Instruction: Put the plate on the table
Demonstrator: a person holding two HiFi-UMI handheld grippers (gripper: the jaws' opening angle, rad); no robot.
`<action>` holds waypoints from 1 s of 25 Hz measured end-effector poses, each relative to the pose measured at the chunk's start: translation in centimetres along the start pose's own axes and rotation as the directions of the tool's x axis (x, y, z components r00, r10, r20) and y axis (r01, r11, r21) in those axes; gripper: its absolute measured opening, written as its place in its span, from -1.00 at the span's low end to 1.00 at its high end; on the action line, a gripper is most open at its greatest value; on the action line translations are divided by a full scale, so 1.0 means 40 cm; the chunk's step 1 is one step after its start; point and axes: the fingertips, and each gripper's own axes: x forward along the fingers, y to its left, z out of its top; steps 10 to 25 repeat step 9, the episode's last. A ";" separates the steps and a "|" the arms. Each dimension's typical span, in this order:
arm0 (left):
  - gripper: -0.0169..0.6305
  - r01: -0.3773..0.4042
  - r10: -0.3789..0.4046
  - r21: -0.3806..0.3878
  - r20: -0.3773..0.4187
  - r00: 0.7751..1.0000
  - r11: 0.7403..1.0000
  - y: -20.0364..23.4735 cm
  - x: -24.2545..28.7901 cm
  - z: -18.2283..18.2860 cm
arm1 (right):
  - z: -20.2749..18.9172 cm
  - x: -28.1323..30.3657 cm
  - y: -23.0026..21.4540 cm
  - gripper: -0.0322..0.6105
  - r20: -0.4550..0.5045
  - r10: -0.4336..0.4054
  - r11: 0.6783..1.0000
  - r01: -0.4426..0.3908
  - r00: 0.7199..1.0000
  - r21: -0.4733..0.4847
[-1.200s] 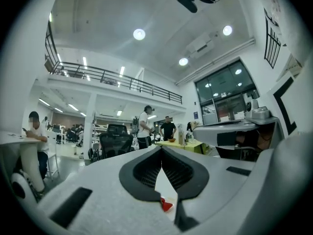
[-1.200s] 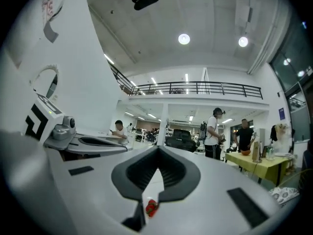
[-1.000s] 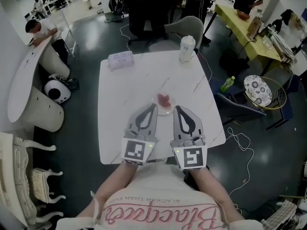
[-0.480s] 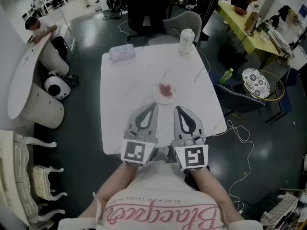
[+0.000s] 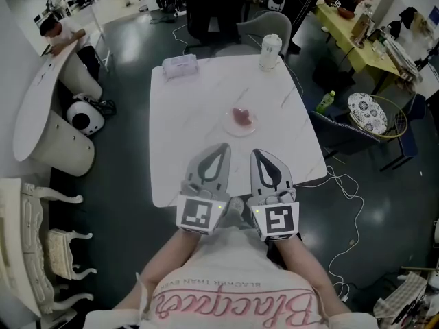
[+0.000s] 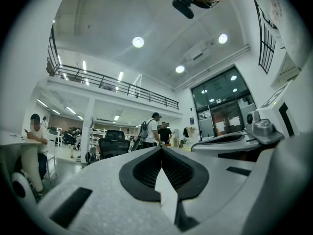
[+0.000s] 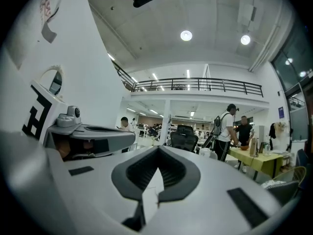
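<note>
Above table (image 5: 184,125), left gripper (image 5: 222,146), right gripper (image 5: 254,152) closed.

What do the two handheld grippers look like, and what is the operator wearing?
The left gripper and right gripper are pale grey, spade-shaped shells with dark teardrop cut-outs, each with a white cube bearing a black square marker. The person wears a white shirt with pink lettering.

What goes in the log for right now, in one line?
plate on table | left gripper shut, empty | right gripper shut, empty | both short of plate
</note>
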 end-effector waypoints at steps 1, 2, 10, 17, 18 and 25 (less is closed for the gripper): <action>-0.93 0.003 -0.003 0.003 0.003 1.000 1.000 -0.004 -0.006 0.001 | 0.000 -0.004 0.009 -0.89 0.001 0.009 1.000 -0.009 1.000 0.000; -0.93 0.004 -0.004 0.001 0.005 1.000 1.000 -0.008 -0.012 0.002 | -0.002 -0.009 0.019 -0.89 0.002 0.018 1.000 -0.018 1.000 0.000; -0.93 0.014 -0.014 -0.006 0.003 1.000 1.000 -0.024 -0.052 0.005 | 0.003 -0.036 0.053 -0.89 0.004 0.033 0.999 -0.033 0.999 -0.018; -0.93 0.014 -0.014 -0.006 0.003 1.000 1.000 -0.024 -0.052 0.005 | 0.003 -0.036 0.053 -0.89 0.004 0.033 0.999 -0.033 0.999 -0.018; -0.93 0.014 -0.014 -0.006 0.003 1.000 1.000 -0.024 -0.052 0.005 | 0.003 -0.036 0.053 -0.89 0.004 0.033 0.999 -0.033 0.999 -0.018; -0.93 0.014 -0.014 -0.006 0.003 1.000 1.000 -0.024 -0.052 0.005 | 0.003 -0.036 0.053 -0.89 0.004 0.033 0.999 -0.033 0.999 -0.018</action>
